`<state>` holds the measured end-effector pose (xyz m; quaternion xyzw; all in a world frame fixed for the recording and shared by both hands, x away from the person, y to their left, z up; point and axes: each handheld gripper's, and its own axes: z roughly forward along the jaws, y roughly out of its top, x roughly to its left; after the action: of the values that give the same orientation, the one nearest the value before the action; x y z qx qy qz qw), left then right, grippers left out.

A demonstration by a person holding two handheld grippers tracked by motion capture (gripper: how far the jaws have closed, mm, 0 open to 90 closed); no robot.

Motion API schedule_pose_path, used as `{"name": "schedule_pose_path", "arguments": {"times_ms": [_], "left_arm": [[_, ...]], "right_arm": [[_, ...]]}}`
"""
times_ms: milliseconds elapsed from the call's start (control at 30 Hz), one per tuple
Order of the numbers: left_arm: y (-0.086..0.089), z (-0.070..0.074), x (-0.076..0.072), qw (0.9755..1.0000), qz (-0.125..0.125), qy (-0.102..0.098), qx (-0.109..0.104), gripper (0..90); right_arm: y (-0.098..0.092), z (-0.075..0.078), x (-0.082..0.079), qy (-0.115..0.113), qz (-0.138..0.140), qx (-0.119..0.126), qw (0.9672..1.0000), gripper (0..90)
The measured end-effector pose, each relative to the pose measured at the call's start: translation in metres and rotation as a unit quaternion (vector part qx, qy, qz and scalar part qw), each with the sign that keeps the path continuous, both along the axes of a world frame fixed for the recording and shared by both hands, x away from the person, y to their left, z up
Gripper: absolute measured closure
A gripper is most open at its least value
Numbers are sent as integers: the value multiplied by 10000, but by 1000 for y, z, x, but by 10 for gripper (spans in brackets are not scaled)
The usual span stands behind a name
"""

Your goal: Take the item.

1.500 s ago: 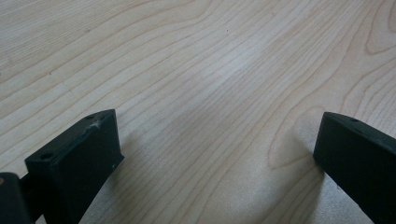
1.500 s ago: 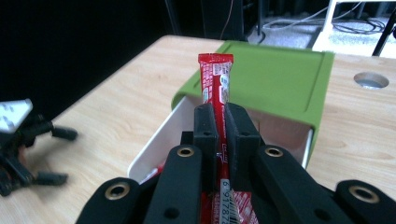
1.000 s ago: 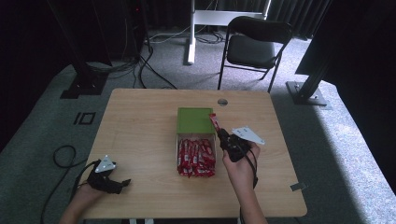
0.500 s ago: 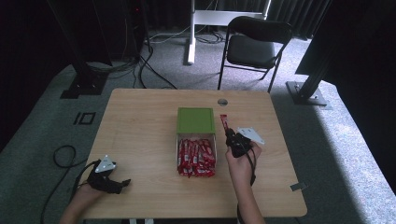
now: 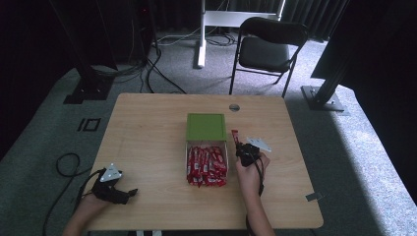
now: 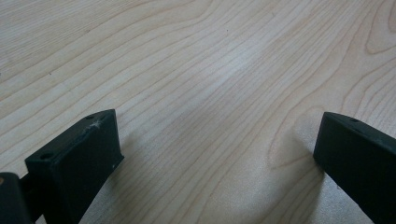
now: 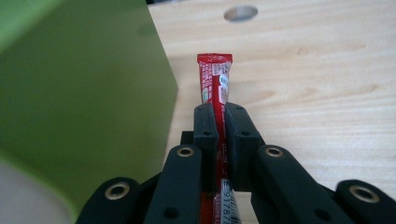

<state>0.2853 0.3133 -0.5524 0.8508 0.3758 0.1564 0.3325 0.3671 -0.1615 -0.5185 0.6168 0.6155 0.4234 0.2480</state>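
Green lid (image 5: 206, 126) looms just left of the red sachet (image 7: 214, 84); box (image 5: 206, 164) of sachets beside it; right gripper (image 7: 217, 122) clamps the slim, upright sachet; left gripper (image 6: 215, 154) gapes, empty.

Red sachet (image 7: 213, 79), white print and barcode, between black jaws of right gripper (image 7: 217, 121). Box (image 5: 206, 147): green lid, red sachets inside. Table (image 5: 147, 142) pale wood, wavy grain. Left gripper (image 5: 120, 192) black, grey plate.
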Motion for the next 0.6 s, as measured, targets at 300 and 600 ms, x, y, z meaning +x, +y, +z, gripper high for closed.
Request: {"name": "schedule_pose_path", "arguments": {"times_ms": [300, 600], "left_arm": [[0, 0, 0, 10000, -1, 0, -2, 15], [0, 0, 0, 10000, 0, 0, 1, 16]], "right_arm": [[0, -23, 9, 377, -69, -29, 9993, 844], [2, -33, 12, 563, -91, -69, 9984, 844]]}}
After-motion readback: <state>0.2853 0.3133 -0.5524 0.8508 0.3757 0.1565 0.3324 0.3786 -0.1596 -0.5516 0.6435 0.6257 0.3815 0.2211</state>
